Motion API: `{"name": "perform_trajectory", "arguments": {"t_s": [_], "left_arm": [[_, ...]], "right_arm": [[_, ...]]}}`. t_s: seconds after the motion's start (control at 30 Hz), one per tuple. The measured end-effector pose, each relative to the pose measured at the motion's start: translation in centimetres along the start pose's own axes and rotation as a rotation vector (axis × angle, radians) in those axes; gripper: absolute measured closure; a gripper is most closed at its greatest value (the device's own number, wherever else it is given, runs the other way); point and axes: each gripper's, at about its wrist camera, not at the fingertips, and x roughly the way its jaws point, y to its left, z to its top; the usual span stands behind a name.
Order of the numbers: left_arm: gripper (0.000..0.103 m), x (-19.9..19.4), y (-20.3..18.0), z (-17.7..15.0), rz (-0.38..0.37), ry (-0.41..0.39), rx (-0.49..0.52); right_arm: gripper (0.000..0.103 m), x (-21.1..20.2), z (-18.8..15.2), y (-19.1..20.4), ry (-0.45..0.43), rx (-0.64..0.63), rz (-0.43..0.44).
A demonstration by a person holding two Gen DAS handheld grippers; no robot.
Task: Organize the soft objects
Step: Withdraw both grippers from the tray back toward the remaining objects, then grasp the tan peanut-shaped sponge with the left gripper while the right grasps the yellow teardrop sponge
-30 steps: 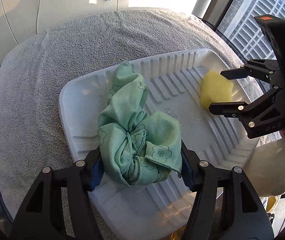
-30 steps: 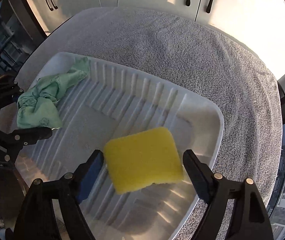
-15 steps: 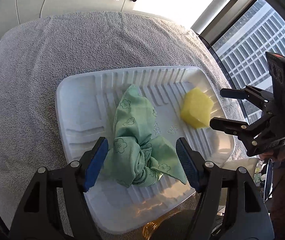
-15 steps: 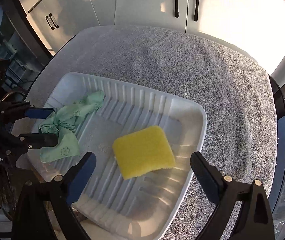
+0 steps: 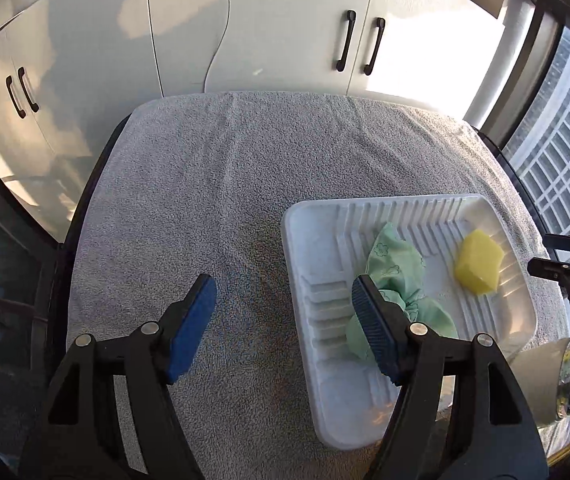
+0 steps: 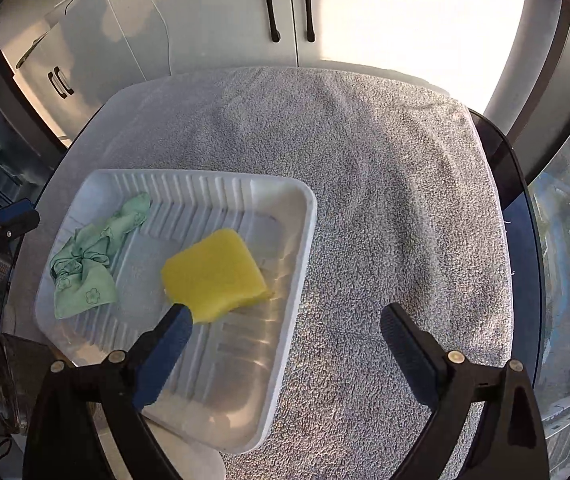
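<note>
- Home, likely a high-rise flat.
- White cabinet doors (image 5: 277,32) with black bar handles (image 5: 345,40) stand past the table's far edge.
- Round dark table (image 6: 525,184) covered by a grey towel (image 6: 365,184).
- Full-height window (image 5: 565,136) at the right edge looks onto a neighbouring tower's gridded facade.
- Low, warm sun on the doors.

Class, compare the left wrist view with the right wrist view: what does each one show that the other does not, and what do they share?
Only the left wrist view shows the left gripper close up, open over the grey towel. Only the right wrist view shows the right gripper close up, open and empty. Both show the white tray holding the knotted green cloth and the yellow sponge, which lie apart.
</note>
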Motion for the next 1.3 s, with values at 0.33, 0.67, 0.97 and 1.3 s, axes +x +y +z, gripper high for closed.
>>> {"name": "perform_trajectory", "arguments": {"t_s": [0.33, 0.67, 0.97, 1.3], "left_arm": [[0.034, -4.7, 4.5, -5.6, 0.113, -0.090, -0.135], [0.031, -8.5, 6.3, -12.8, 0.219, -0.128, -0.176], [0.020, -10.5, 3.9, -18.5, -0.143, -0.064, -0.080], [0.002, -13.9, -1.5, -23.9, 0.111, -0.167, 0.026]], "right_arm": [[0.006, -2.8, -6.0, -3.6, -0.037, 0.121, -0.076], [0.006, -7.0, -15.8, -5.7, -0.109, 0.194, -0.092], [0.006, -9.2, -24.7, -5.9, -0.139, 0.289, -0.053], [0.006, -10.8, -32.0, -0.4, -0.173, 0.203, -0.092]]}}
